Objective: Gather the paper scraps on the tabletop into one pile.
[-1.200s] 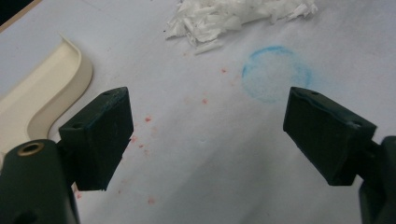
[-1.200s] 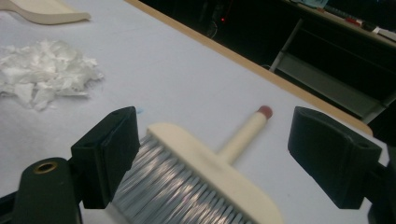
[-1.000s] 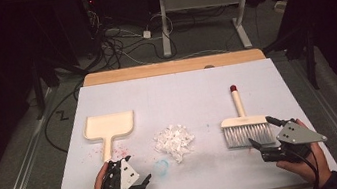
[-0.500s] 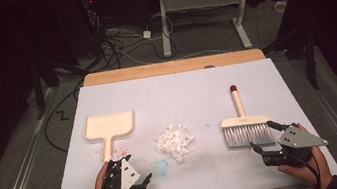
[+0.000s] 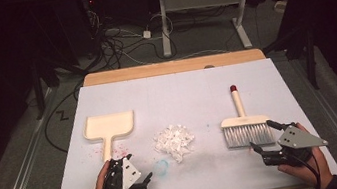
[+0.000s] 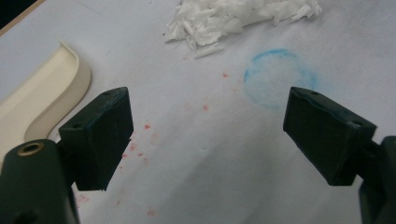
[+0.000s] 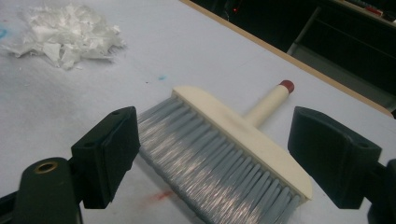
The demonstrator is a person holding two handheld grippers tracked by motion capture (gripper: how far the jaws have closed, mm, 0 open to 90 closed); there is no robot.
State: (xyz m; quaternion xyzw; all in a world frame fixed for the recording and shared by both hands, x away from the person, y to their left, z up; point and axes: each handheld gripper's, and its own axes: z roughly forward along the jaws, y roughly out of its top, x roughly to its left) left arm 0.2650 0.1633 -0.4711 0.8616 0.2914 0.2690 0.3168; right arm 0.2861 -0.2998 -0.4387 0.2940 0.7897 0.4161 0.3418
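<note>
brush (image 7: 224,154) lies just ahead of gaping right tongs (image 7: 233,161); left tongs (image 6: 205,135) gape near dustpan (image 6: 42,93).

On the white-covered table (image 5: 180,87) lie a cream plastic dustpan (image 5: 109,127), white paper shreds (image 5: 174,140) and a grey-bristled hand brush (image 5: 245,126).

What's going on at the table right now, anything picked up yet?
Nothing is held. A person has both grippers open near the table's front edge. The right gripper points at the brush, whose bristles face it. The left gripper sits just below the dustpan handle. A pile of white shreds lies untouched between the two tools.
</note>
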